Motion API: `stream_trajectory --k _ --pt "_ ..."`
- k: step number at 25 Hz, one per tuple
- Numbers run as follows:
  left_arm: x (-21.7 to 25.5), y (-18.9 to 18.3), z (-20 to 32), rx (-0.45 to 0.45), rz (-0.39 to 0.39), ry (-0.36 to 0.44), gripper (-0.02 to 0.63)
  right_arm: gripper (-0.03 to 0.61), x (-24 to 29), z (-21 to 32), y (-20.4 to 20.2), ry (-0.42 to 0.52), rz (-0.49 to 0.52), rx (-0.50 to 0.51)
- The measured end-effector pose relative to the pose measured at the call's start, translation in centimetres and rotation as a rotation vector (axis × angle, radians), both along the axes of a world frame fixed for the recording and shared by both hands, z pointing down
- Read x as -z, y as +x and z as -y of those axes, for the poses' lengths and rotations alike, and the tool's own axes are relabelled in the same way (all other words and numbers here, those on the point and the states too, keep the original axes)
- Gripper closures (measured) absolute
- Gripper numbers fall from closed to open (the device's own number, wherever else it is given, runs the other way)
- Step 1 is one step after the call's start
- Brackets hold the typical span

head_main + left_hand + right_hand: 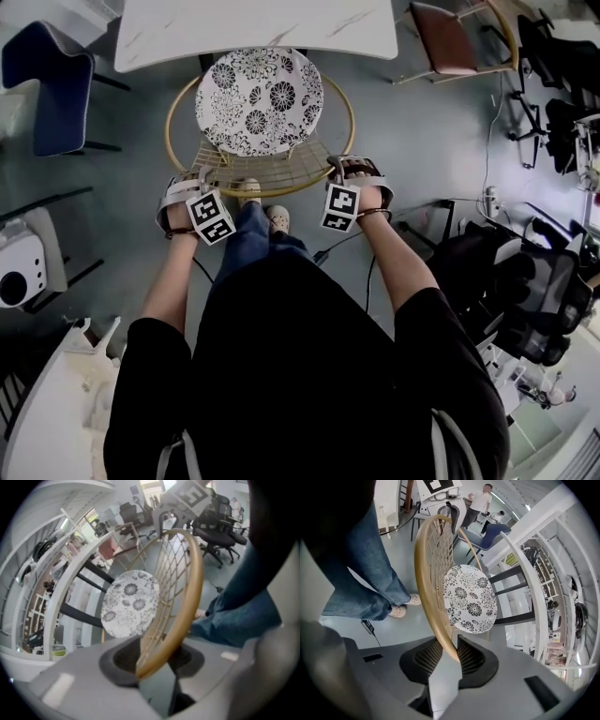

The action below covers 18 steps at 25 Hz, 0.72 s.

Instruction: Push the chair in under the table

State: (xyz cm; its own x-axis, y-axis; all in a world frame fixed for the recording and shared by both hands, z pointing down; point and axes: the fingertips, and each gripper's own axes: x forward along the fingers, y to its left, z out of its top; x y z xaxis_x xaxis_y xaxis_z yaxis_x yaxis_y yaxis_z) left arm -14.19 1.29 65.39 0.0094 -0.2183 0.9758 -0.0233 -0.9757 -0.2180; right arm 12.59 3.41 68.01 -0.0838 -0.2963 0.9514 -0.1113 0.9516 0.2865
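The left tongs (pixel 190 183) and right tongs (pixel 354 173) are each closed partway onto the gold back rim (pixel 272 187), one to either side of its middle, I'd guess so a shove drives it straight instead of swivelling. The chair (pixel 258 98) stands just beyond the tongs, its floral seat only reaching the near edge of the white worktop (pixel 253 28) farther ahead.

open floor (pixel 141 183) either side of chair (pixel 258 98), table (pixel 253 28) edge just ahead (dark legs (pixel 79 616) beneath), blue chair (pixel 47 89) left
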Motion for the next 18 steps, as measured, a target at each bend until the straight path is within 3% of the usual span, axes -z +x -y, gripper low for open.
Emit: stream_trajectory --k 11,18 --pt "-0.3 0.2 -0.8 -0.032 -0.076 -0.041 0.456 0.461 0.1 -0.6 -0.1 -0.035 -0.009 -0.089" --pt "3.5 -0.1 -1.8 0.089 -0.239 -0.139 0.433 0.430 5.1 -1.0 -1.3 -0.004 0.110 -0.142"
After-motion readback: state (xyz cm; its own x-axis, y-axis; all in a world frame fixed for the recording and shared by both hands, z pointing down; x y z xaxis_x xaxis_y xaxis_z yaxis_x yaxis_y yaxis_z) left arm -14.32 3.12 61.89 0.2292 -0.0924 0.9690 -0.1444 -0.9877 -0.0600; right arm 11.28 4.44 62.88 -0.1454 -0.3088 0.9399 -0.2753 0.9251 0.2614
